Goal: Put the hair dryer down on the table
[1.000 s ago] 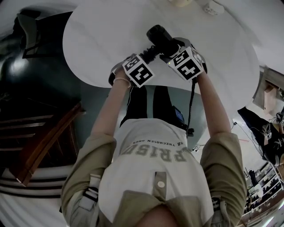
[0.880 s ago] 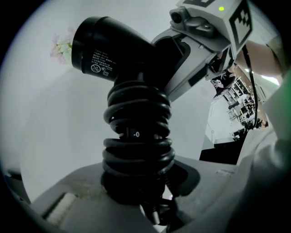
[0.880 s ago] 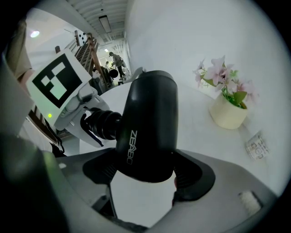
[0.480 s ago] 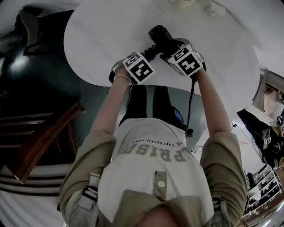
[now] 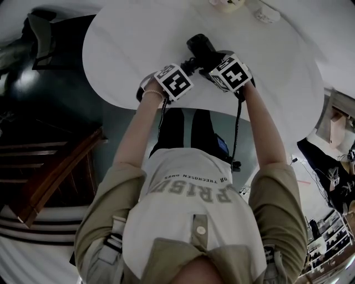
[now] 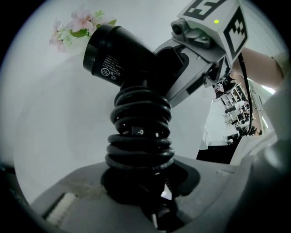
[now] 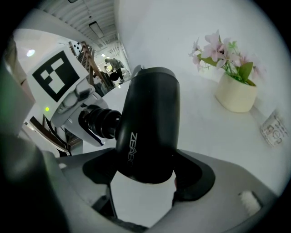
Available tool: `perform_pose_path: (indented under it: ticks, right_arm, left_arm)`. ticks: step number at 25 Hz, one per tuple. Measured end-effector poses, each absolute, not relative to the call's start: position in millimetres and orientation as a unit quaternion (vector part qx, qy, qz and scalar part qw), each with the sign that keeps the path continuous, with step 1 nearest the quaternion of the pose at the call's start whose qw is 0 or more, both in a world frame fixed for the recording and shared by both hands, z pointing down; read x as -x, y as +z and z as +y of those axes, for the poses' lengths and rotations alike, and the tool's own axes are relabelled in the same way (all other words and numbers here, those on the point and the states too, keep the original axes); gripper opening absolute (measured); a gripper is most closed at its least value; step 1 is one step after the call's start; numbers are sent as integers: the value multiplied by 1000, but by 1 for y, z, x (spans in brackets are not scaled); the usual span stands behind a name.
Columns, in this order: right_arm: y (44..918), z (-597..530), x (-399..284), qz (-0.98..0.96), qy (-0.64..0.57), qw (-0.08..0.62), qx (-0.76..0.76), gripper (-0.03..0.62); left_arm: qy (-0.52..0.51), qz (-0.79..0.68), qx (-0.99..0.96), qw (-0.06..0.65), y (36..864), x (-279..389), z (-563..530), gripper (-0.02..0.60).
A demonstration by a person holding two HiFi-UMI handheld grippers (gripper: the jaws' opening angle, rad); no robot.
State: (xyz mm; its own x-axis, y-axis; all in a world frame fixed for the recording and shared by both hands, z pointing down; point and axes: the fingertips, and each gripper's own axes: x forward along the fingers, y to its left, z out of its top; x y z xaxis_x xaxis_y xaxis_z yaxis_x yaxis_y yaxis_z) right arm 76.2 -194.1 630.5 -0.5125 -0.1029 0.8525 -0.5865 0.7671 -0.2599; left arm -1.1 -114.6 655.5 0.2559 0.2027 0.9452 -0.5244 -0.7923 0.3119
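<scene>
Head view shows you nearly still: left gripper [image 5: 187, 69] clamps the cord-wrapped handle of the black plastic hair dryer [image 5: 201, 46], right gripper [image 5: 209, 62] its barrel; lowering onto the round white table [image 5: 127, 50] remains.

A wide bare stretch of the white table [image 5: 122, 50] is seen left of the hair dryer [image 5: 201, 47] and under it. The far edge is taken up by a flower pot [image 7: 234, 95] and a small white thing [image 5: 267, 12] beside it, both well apart from the dryer.
</scene>
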Motion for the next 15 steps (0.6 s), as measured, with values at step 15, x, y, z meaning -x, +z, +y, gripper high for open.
perform_pose_path:
  ticks: [15]
  right_arm:
    - [631,-197,-71,-827,318,417,-203,374]
  left_arm:
    - [556,-62,-756,341,638,-2,-121,153]
